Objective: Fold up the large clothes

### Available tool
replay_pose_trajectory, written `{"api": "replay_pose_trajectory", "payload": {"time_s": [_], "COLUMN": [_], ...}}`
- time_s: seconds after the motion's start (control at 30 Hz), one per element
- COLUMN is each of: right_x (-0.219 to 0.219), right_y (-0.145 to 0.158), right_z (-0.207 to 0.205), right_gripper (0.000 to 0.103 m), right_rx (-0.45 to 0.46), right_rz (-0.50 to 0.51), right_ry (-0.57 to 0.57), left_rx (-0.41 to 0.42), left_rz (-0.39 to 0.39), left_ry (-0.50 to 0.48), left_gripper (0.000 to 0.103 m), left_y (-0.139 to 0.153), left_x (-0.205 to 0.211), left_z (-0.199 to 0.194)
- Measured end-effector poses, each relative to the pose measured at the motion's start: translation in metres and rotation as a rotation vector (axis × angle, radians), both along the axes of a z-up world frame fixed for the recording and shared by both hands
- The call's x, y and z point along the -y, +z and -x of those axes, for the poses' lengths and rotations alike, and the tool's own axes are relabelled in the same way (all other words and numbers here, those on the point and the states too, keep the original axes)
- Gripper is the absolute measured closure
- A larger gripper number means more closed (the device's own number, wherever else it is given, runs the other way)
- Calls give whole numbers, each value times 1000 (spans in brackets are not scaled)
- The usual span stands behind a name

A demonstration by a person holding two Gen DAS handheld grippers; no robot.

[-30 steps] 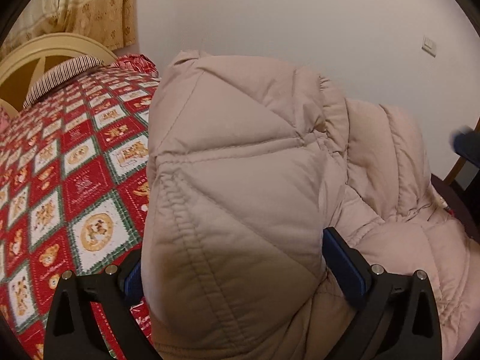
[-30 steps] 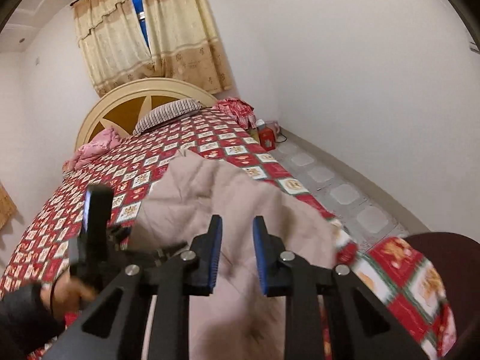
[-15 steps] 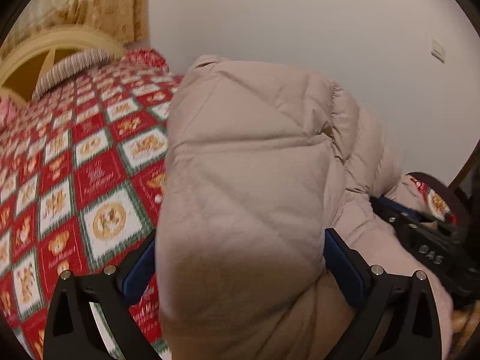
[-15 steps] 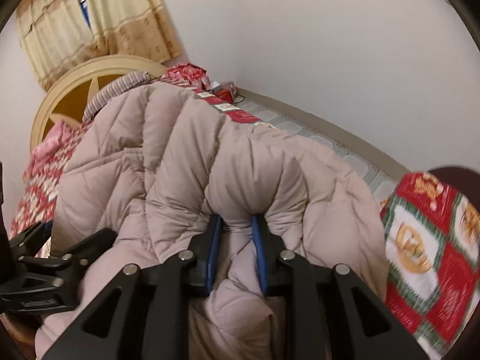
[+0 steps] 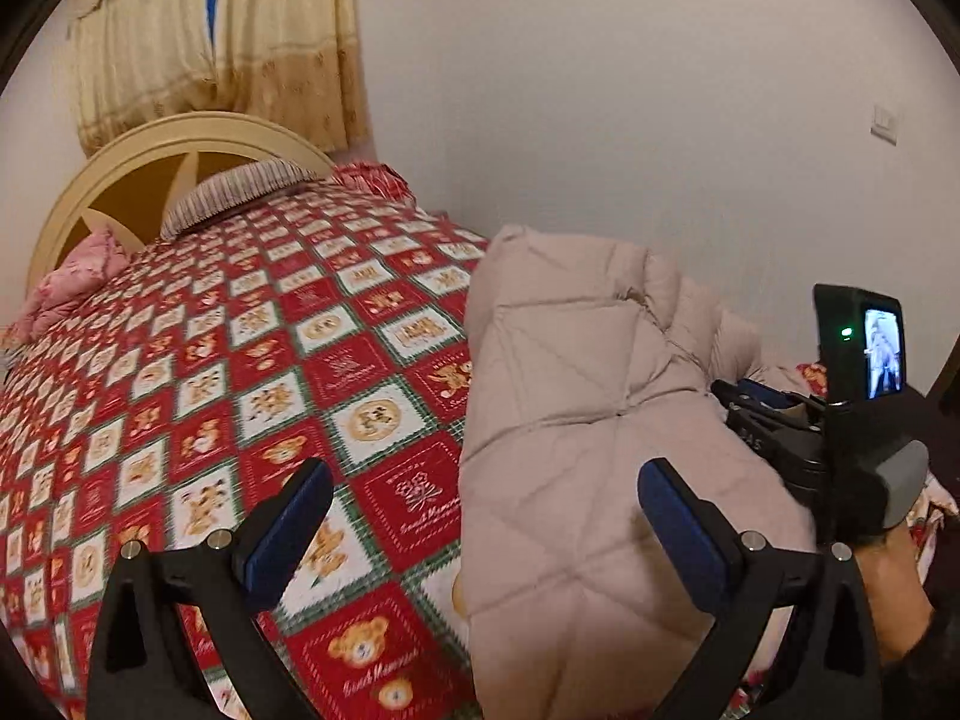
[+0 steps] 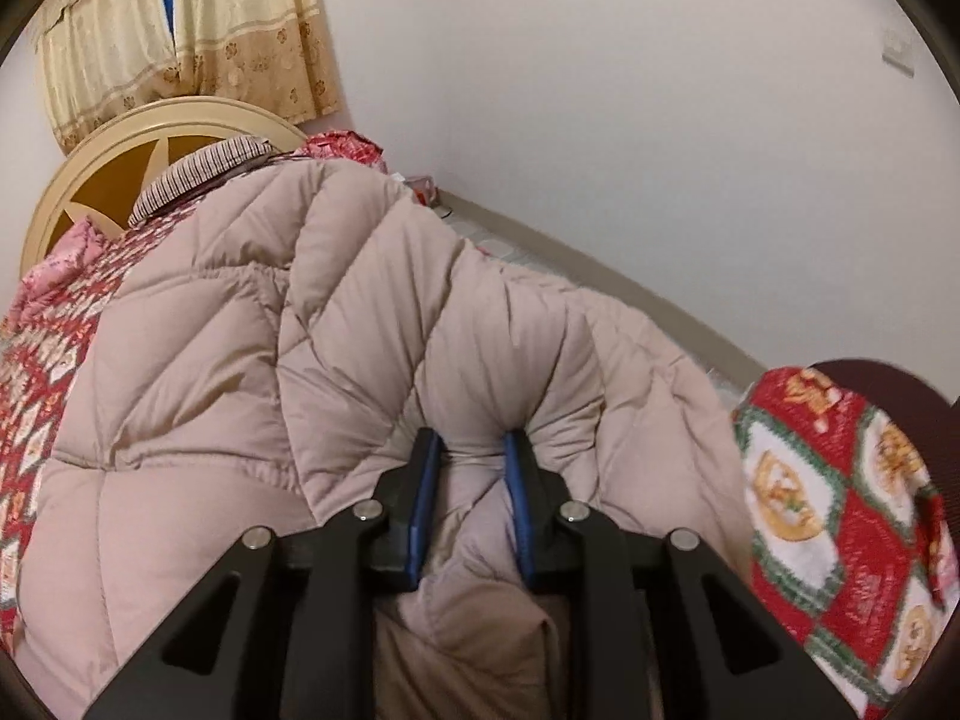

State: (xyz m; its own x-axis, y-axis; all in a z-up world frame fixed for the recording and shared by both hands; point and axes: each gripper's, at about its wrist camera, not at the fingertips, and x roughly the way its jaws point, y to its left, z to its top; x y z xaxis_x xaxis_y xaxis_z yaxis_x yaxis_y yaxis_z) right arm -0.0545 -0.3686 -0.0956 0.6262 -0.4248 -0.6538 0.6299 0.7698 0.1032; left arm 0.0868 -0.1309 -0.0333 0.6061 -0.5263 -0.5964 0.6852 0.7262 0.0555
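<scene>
Garment: quilted beige down coat (image 5: 576, 450), bulky, lying in a folded heap on the bed near its wall-side edge; quilting runs in diamond panels.
Bed cover: red patchwork quilt (image 5: 270, 372) with bear motifs, spread flat beneath the coat.
Left gripper (image 5: 486, 510): blue-padded fingers (image 5: 288, 522) spread wide, holding nothing; one finger hangs over bare quilt, the other over the coat's near panel. Contact with the fabric cannot be told.
Right gripper (image 6: 471, 492): fingers (image 6: 423, 498) drawn narrow, pinching a bunched ridge of coat fabric between the pads; padding bulges out to either side of the grip.
Right gripper, seen from the left wrist camera: its black body and lit screen (image 5: 864, 396) sit at the far side of the coat, against the fabric.
Coat, seen from the right wrist camera: puffed panels (image 6: 300, 360) fill most of the view, rising above the pinch point.
Background: cream arched headboard (image 5: 150, 144), striped pillow (image 5: 240, 192), pink bundle (image 5: 78, 276), yellow curtains (image 5: 240, 42), plain wall.
Step in hand, by judgement: one fold appears laid; the left side is free while the right keeps the layers pinned.
Next move, by judgement: the left fingers need a fresh hold on a free edge or corner of the coat, closing around enough thickness to grip the padding, before another fold is carried over.
Handling note: down filling springs back, so a folded layer probably wants pressing or pinning to stay flat.
</scene>
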Motion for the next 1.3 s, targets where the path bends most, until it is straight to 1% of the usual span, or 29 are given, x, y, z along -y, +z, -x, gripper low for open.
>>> {"api": "replay_pose_trajectory", "payload": {"time_s": [0.03,0.07,0.1,0.13,0.2,0.23,0.3,0.33,0.43,0.5,0.6,0.67,0.7,0.73,0.8,0.9,1.03,1.2,1.3], "right_x": [-2,-5,-8,-12,-20,-24,-35,-44,-68,-80,-93,-99,-101,-108,-114,-125,-145,-167,-175], "right_y": [4,5,11,14,24,30,39,45,60,68,76,80,84,88,96,114,132,140,140], "right_z": [4,6,15,20,43,57,80,93,127,142,176,180,193,184,189,196,204,202,198], "right_gripper": [73,66,56,47,22,20,19,19,17,10,9,9,9,9,3,2,0,0,0], "right_rx": [-9,-13,-12,-4,60,109,152,157,162,160,159,151,162,179,226,297,382,416,428], "right_rz": [18,27,35,36,18,0,-2,15,50,49,64,67,58,52,61,110,154,215,249], "right_ry": [-3,-6,-17,-25,-36,-24,9,30,70,86,100,102,97,92,76,72,114,155,156], "left_rx": [14,22,31,48,73,81,92,93,111,128,146,157,162,164,159,149,188,226,255], "left_rz": [9,15,19,24,15,10,3,3,12,19,19,11,14,20,41,67,85,109,106], "left_ry": [9,13,19,27,42,45,50,51,48,53,68,82,84,89,99,121,155,153,171], "left_gripper": [1,1,1,1,1,1,1,1,1,1,1,1,1,1,1,1,1,1,1], "left_y": [4,6,8,12,16,17,20,22,27,30,34,36,36,36,39,47,60,69,74], "left_x": [-6,-11,-14,-18,-22,-22,-23,-24,-29,-35,-41,-47,-52,-57,-67,-76,-86,-95,-100], "left_z": [6,10,12,17,24,27,34,38,53,64,77,87,91,95,102,107,117,128,133]}}
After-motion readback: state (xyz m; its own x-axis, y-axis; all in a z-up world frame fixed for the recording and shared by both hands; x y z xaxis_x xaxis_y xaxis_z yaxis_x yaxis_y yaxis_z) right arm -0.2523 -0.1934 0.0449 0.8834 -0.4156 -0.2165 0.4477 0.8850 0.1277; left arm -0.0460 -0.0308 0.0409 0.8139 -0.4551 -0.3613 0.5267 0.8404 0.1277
